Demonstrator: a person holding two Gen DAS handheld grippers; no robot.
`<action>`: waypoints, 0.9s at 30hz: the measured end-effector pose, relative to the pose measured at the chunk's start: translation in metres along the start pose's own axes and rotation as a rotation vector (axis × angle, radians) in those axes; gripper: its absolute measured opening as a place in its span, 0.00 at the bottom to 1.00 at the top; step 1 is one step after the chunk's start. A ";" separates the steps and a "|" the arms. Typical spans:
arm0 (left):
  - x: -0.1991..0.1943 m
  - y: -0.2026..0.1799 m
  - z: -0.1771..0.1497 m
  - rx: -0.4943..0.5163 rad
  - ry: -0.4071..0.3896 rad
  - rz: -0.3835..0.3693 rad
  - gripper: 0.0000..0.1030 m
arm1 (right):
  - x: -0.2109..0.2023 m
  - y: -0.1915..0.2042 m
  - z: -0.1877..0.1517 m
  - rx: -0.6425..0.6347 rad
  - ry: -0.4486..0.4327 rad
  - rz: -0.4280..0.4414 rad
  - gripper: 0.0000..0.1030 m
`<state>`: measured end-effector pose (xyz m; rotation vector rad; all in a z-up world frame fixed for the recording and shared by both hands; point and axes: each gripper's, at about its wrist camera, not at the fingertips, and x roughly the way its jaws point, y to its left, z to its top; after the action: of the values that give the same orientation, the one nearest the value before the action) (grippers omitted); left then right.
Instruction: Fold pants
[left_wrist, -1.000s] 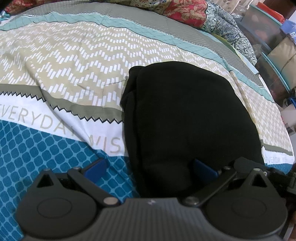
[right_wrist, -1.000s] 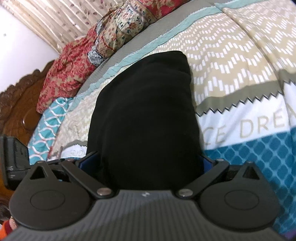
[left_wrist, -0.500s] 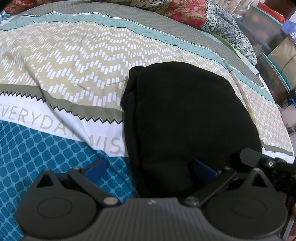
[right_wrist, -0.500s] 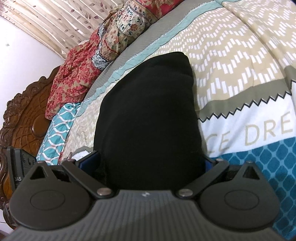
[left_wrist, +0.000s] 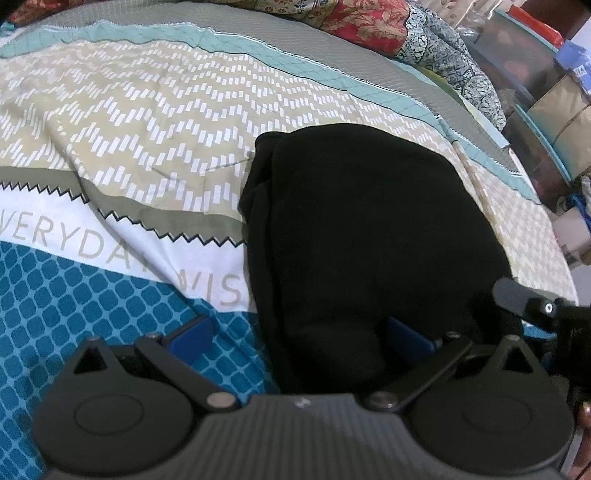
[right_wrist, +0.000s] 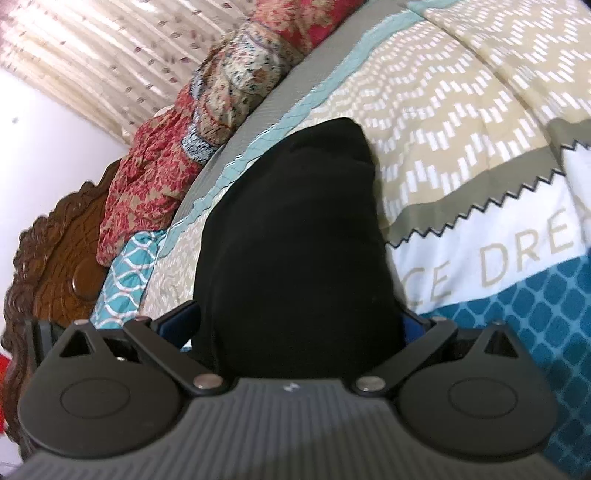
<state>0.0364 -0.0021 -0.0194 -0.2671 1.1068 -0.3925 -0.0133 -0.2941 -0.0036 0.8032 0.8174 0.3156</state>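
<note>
The folded black pants (left_wrist: 369, 240) are laid on the patterned bedspread (left_wrist: 147, 129), near its right edge. Both the left gripper (left_wrist: 299, 332) and right gripper (right_wrist: 295, 325) are spread wide — fingers straddling the near hem, nothing pinched. Open bedspread is left beyond.

pants (right_wrist: 295, 251) near edge hidden by right claw (right_wrist: 301, 328); headboard (right_wrist: 48, 273) cropped

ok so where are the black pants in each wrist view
Left wrist: black pants fill centre-right, their near end between the open left gripper fingers.
Right wrist: pants fill the centre, running up from the open right gripper.
Shared landmark: the bedspread's zigzag-edged grey band.
</note>
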 end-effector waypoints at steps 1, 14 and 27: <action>-0.001 0.002 0.001 -0.007 0.004 -0.010 1.00 | -0.003 -0.002 0.002 0.019 0.005 0.002 1.00; 0.007 -0.012 0.008 0.005 0.010 0.071 1.00 | 0.011 0.008 0.001 -0.053 0.058 -0.036 0.81; 0.001 -0.035 0.004 0.071 -0.015 0.120 0.66 | 0.009 0.028 -0.005 -0.202 0.034 -0.120 0.56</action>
<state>0.0341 -0.0335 -0.0046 -0.1403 1.0867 -0.3214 -0.0100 -0.2682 0.0103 0.5593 0.8471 0.3001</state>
